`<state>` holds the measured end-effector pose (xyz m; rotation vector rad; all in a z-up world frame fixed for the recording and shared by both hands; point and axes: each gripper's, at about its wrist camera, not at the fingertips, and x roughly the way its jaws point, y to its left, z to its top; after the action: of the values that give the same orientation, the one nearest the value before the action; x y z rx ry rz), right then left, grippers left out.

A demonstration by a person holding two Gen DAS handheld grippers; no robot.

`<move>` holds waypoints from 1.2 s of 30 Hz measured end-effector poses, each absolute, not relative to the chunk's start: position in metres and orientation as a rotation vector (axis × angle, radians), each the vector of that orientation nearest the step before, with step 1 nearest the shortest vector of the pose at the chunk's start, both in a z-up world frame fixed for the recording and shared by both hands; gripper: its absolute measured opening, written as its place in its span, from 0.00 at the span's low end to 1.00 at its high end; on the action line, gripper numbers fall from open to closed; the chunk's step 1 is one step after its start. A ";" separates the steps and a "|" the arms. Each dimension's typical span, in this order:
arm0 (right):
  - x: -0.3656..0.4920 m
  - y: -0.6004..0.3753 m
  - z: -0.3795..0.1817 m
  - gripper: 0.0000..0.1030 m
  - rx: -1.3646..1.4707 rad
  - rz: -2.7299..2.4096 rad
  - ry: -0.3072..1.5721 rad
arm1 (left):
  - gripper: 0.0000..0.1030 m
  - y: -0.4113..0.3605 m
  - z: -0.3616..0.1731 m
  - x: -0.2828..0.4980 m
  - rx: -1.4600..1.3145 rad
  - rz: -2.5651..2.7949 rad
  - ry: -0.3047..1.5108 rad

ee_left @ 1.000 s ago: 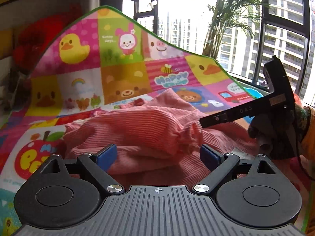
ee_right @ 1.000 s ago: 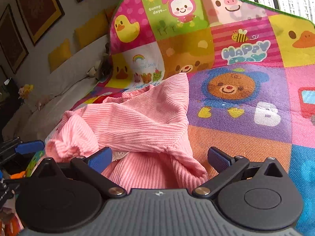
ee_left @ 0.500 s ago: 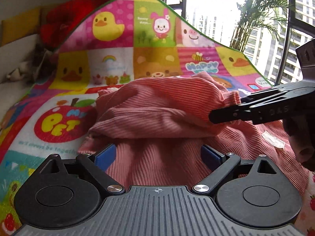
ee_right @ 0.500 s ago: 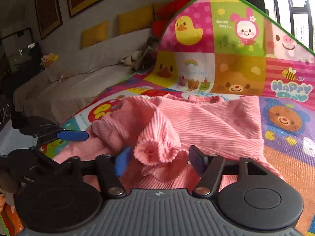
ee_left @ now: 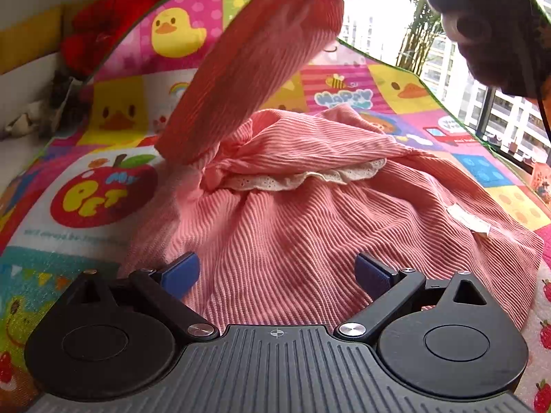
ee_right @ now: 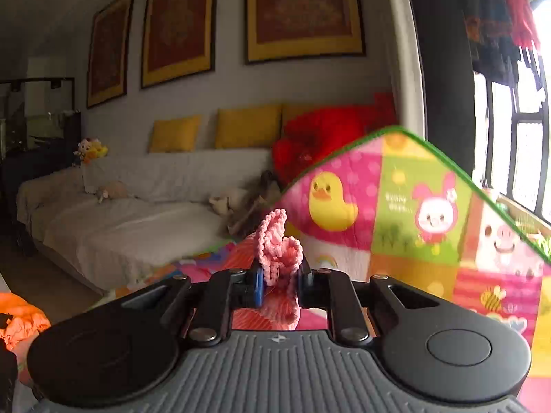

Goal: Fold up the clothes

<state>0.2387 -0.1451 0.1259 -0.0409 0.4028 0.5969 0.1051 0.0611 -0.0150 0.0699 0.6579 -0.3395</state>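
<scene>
Two grippers are working over a pink ribbed garment (ee_left: 310, 227) that is lying crumpled on a colourful cartoon play mat (ee_left: 103, 192). The right gripper (ee_right: 279, 284) is pinching the ruffled cuff (ee_right: 275, 241) of one sleeve (ee_left: 255, 62); its jaws have just been closing and the blue pads (ee_right: 257, 287) are now pressing on the knit between them. From the left wrist view that sleeve is stretching up and away from the heap toward the top of the picture, where the right gripper is showing only as a dark blur. The left gripper (ee_left: 277, 272) is hovering low over the near part of the garment with its jaws standing wide apart, the pink fabric lying between and beneath the pads but not pinched. A white lace trim (ee_left: 310, 177) is running across the middle of the heap, and a small white label (ee_left: 468, 220) is showing on the right side. Beyond the mat a sofa (ee_right: 137, 213) with yellow cushions (ee_right: 248, 125) is standing against the far wall under framed pictures (ee_right: 306, 10).
</scene>
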 end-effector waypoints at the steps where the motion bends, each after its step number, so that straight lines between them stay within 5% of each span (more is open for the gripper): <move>1: 0.249 -0.152 0.106 0.16 -0.035 0.569 0.491 | 0.97 0.062 -0.015 0.106 0.066 -0.337 0.664; 3: 0.260 -0.167 0.069 0.21 -0.039 0.492 0.624 | 0.97 0.062 -0.016 0.108 0.064 -0.336 0.678; 7: 0.261 -0.202 0.028 0.57 -0.033 0.375 0.706 | 0.97 0.058 -0.011 0.110 0.094 -0.367 0.709; 8: 0.258 -0.209 0.028 0.59 -0.025 0.372 0.689 | 0.97 0.058 -0.006 0.111 0.088 -0.388 0.712; 13: 0.240 -0.220 0.055 0.59 -0.032 0.410 0.528 | 0.98 0.059 0.038 0.129 -0.044 -0.463 0.633; 16: 0.241 -0.212 0.065 0.44 0.034 0.512 0.508 | 0.99 0.050 0.048 0.157 -0.088 -0.471 0.570; 25: 0.275 -0.191 -0.011 0.41 0.106 0.522 0.715 | 0.99 0.060 -0.017 0.228 -0.214 -0.361 0.675; 36: 0.288 -0.220 0.032 0.41 0.073 0.390 0.604 | 1.00 0.075 -0.024 0.225 -0.279 -0.351 0.641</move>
<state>0.2877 -0.2205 0.0321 0.0725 0.6040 0.3903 0.2248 0.0749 -0.0245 -0.2792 0.6406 -0.3507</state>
